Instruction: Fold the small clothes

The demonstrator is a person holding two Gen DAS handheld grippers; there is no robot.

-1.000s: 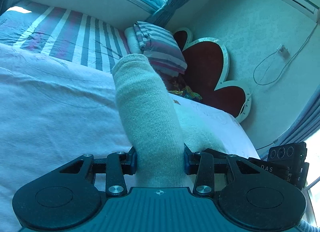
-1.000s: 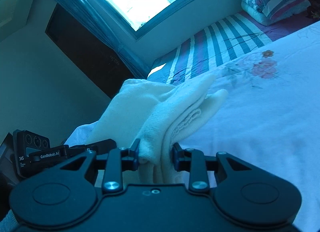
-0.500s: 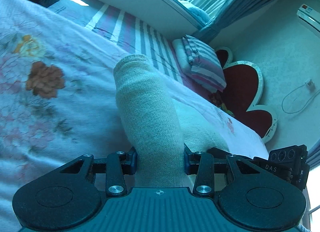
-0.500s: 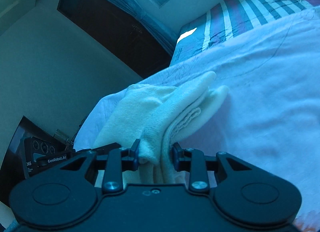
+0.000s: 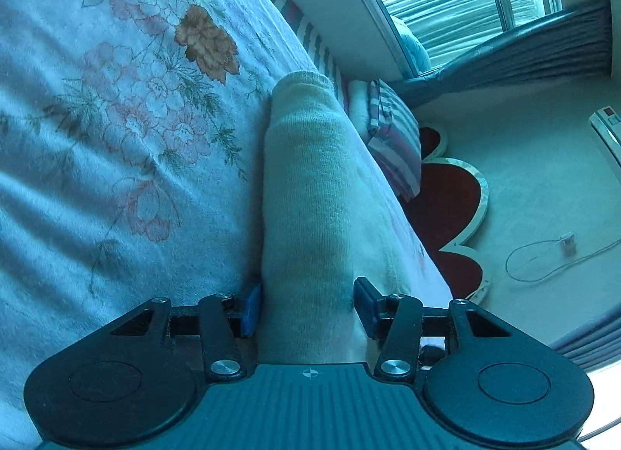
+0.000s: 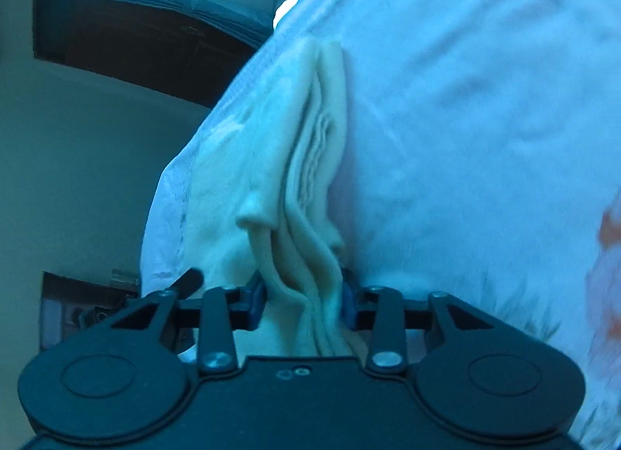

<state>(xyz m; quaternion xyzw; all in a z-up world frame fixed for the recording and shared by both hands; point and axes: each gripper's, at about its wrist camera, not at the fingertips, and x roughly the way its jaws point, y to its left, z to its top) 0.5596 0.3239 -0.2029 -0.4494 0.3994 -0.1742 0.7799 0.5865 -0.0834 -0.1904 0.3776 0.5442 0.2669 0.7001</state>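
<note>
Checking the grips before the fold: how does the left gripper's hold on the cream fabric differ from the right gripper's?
The left gripper has a smooth, tube-like sock end between its jaws, which have just been opening; the right gripper pinches bunched, layered fabric. The left jaws stand wider apart than the right. Both have cream knit between the jaws, down by the bedsheet.

Both grippers matte black plastic. Left gripper [image 5: 306, 310]: 2 round lobes with circular insets, ribbed centre plate with small crosshair mark, silver screws on linkage arms, blue pads [image 5: 248, 310]. Right gripper [image 6: 304, 300]: same build, smooth centre plate with 2 small holes, blue pads, silver screws.
</note>
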